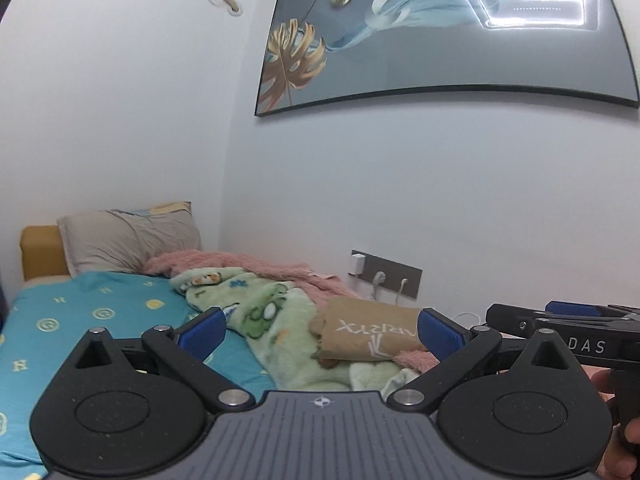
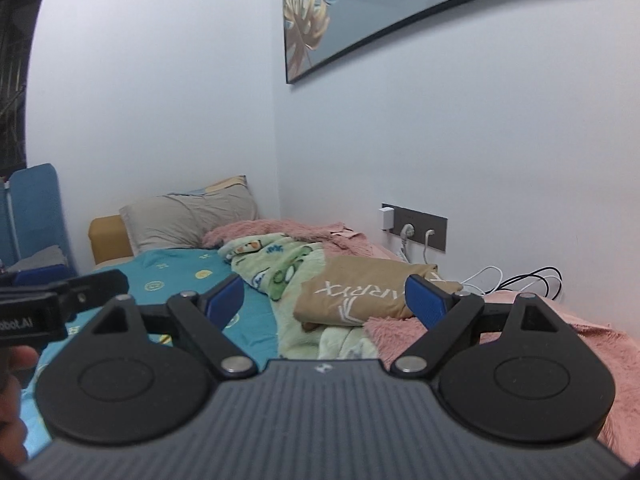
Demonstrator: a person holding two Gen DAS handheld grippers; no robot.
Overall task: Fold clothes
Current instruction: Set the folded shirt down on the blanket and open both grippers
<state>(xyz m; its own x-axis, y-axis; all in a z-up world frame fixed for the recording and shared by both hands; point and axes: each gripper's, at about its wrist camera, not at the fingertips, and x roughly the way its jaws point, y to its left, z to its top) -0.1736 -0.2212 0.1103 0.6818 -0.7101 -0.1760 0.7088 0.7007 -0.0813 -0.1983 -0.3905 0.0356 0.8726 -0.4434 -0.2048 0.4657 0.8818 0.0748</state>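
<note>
A tan folded garment (image 1: 368, 334) (image 2: 368, 294) with white lettering lies on the bed, resting on a green cartoon-print blanket (image 1: 276, 312) (image 2: 292, 276) and a pink fluffy blanket (image 2: 560, 332). My left gripper (image 1: 322, 330) is open, held above the bed well short of the garment, nothing between its blue pads. My right gripper (image 2: 324, 300) is also open and empty, likewise back from the garment. Each gripper shows at the edge of the other's view, with a hand on its handle.
The bed has a teal patterned sheet (image 1: 80, 320) (image 2: 176, 272) and a grey pillow (image 1: 128, 240) (image 2: 188, 220) at the head. A wall socket panel (image 2: 416, 226) with plugs and cables (image 2: 516, 280) sits beside the bed. A large picture (image 1: 440, 40) hangs above.
</note>
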